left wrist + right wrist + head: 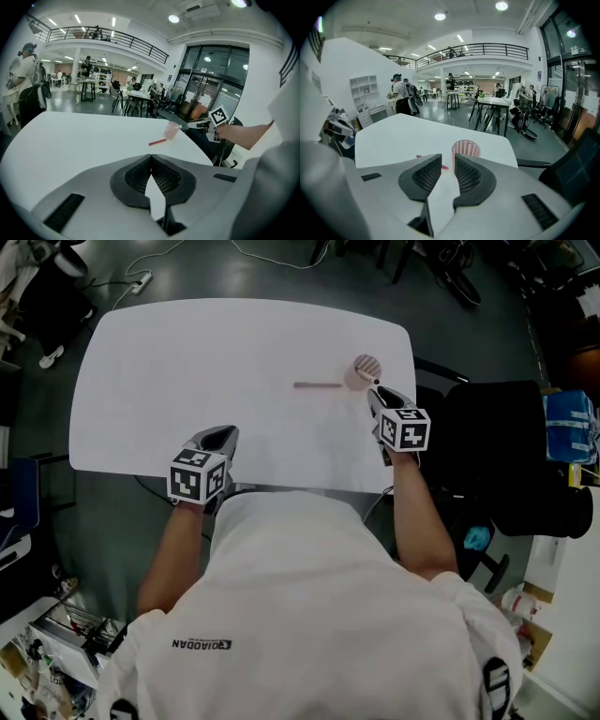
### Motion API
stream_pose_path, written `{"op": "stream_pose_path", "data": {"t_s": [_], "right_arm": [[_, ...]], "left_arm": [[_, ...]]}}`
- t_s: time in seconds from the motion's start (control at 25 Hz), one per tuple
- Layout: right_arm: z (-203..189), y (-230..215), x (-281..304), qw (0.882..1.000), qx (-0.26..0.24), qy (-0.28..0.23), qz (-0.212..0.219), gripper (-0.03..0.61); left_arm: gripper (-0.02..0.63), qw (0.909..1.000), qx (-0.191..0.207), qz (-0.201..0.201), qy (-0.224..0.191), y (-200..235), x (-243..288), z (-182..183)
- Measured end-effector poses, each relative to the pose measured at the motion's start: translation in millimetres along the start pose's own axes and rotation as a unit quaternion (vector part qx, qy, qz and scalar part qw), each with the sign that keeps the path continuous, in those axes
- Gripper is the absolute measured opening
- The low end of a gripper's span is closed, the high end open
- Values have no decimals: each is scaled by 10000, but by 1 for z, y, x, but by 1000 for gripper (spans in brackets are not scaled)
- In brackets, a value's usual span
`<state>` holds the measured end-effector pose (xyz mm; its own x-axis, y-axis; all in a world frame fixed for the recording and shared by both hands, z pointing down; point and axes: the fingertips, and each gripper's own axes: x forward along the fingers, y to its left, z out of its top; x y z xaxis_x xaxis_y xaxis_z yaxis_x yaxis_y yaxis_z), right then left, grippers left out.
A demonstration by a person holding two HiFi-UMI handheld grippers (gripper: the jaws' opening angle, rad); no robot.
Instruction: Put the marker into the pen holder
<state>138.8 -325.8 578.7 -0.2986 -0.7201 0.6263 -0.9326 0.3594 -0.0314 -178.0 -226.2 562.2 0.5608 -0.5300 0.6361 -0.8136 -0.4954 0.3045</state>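
Observation:
A red marker [318, 385] lies flat on the white table [187, 371], just left of the pink mesh pen holder [365, 371], which stands upright near the table's right edge. My right gripper [374, 393] hovers just in front of the holder with its jaws open and nothing between them; the right gripper view shows the holder [465, 148] straight past the fingertips and a bit of the marker [443, 167] to their left. My left gripper [217, 438] rests at the table's near edge, shut and empty. From it, the marker [157, 141] and the holder [171, 130] appear far off.
A black office chair [497, 437] stands close to the table's right side. Cables run across the floor beyond the far edge. The hall around holds other tables, chairs and several people in the distance.

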Motion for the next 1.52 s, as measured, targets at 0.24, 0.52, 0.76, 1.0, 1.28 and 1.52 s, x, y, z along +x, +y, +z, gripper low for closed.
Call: {"op": "stream_pose_path", "data": {"t_s": [0.24, 0.52, 0.76, 1.0, 1.28, 1.52], "right_arm": [[-10, 44, 23, 9969, -561, 342, 439, 98], [-34, 107, 73, 9817, -1270, 893, 1102, 95], [-39, 131, 118, 9633, -1935, 1366, 1261, 95], [-45, 139, 160, 8994, -3682, 1989, 1262, 100], [-54, 142, 185, 7943, -5361, 2379, 1583, 100], [-64, 153, 187, 7725, -5441, 2700, 1851, 83]], "left_arm": [[26, 9999, -102, 58, -14, 14, 3, 1], [26, 9991, -345, 249, -11, 41, -10, -13], [26, 9963, -715, 472, -52, 72, -25, -27], [26, 9933, -987, 591, -47, 89, -33, -37], [26, 9901, -1234, 661, -122, 94, -36, -50], [26, 9870, -1409, 755, -139, 105, -46, -62]]}}
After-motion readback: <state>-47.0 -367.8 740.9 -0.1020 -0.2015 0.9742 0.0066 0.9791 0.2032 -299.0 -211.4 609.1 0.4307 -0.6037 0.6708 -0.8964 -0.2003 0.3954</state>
